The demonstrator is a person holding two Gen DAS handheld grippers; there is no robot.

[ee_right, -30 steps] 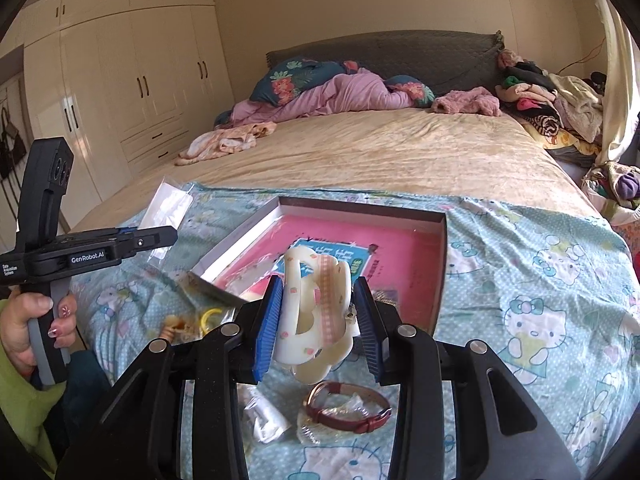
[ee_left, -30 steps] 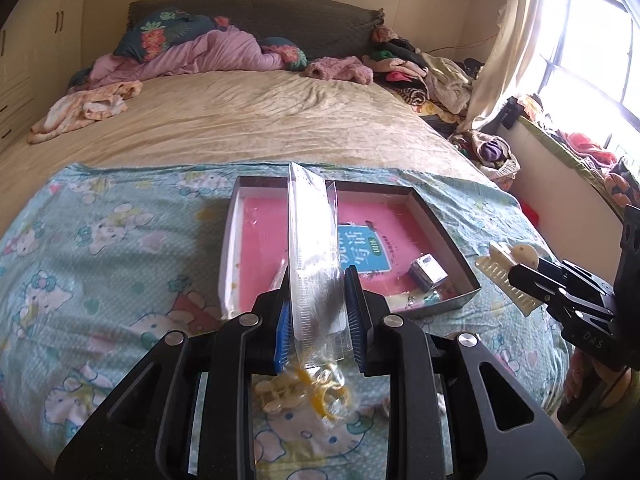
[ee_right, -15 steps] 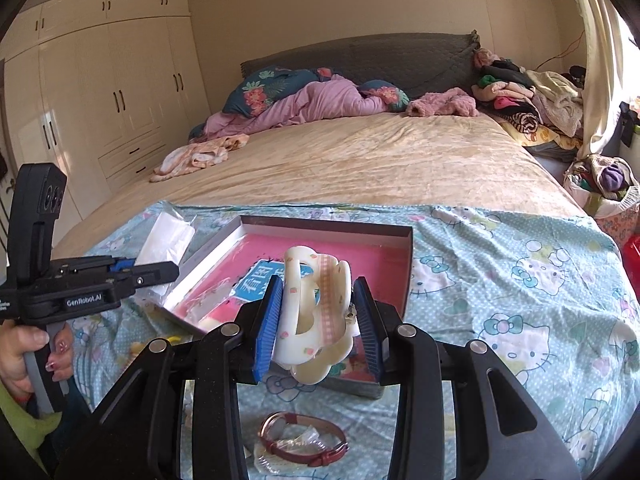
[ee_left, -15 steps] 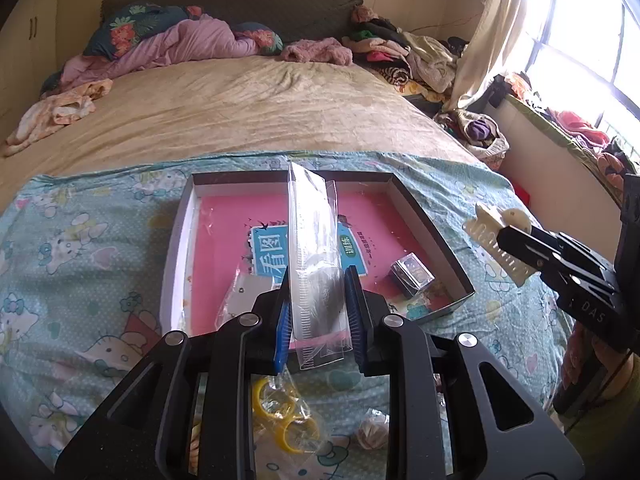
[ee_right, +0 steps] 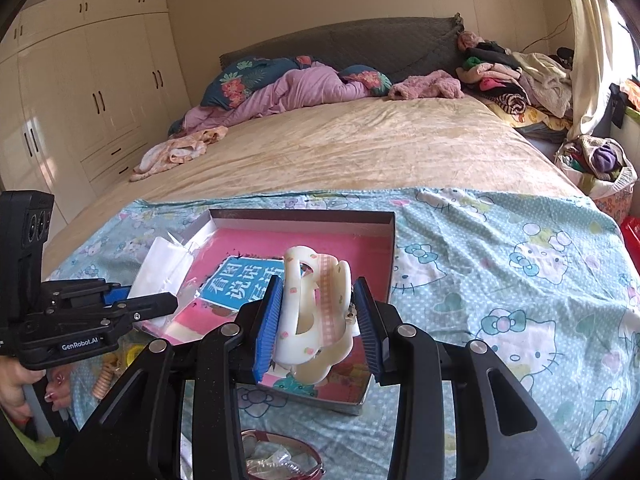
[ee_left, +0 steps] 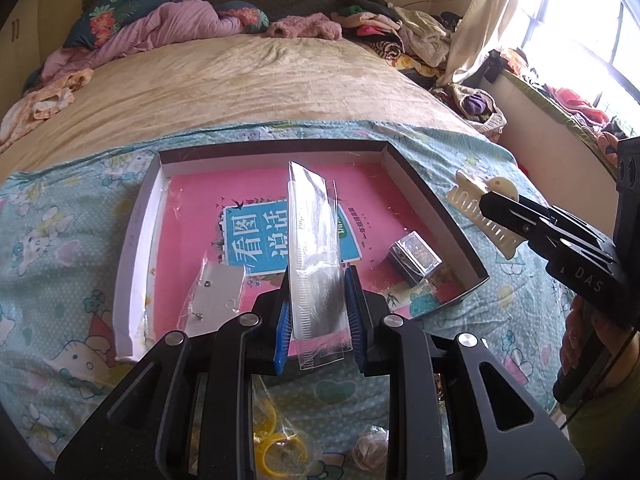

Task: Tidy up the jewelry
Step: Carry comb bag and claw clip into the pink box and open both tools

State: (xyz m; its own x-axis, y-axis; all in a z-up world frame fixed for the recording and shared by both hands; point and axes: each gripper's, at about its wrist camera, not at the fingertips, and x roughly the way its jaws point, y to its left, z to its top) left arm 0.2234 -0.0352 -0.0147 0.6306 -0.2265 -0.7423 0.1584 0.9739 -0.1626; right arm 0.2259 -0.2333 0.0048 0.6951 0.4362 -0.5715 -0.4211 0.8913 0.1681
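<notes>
Left wrist view: the left gripper [ee_left: 317, 312] pinches a clear plastic packet [ee_left: 314, 256] upright above the shallow pink-lined cardboard tray [ee_left: 136, 236]. Right wrist view: the right gripper [ee_right: 316, 322] clamps a cream plastic hair claw [ee_right: 314, 316] over that tray's near edge.

Clear glossy plastic sleeve [ee_left: 316, 248]; cream glossy plastic hair claw [ee_right: 316, 316]; matt cardboard tray [ee_left: 136, 240]; printed cotton-like sheet [ee_right: 500, 264], weave not resolved.

Light: bright daylight from the window [ee_left: 576, 40], blown out white
Edges: fisheye bending, dark corners
Focus: sharp
</notes>
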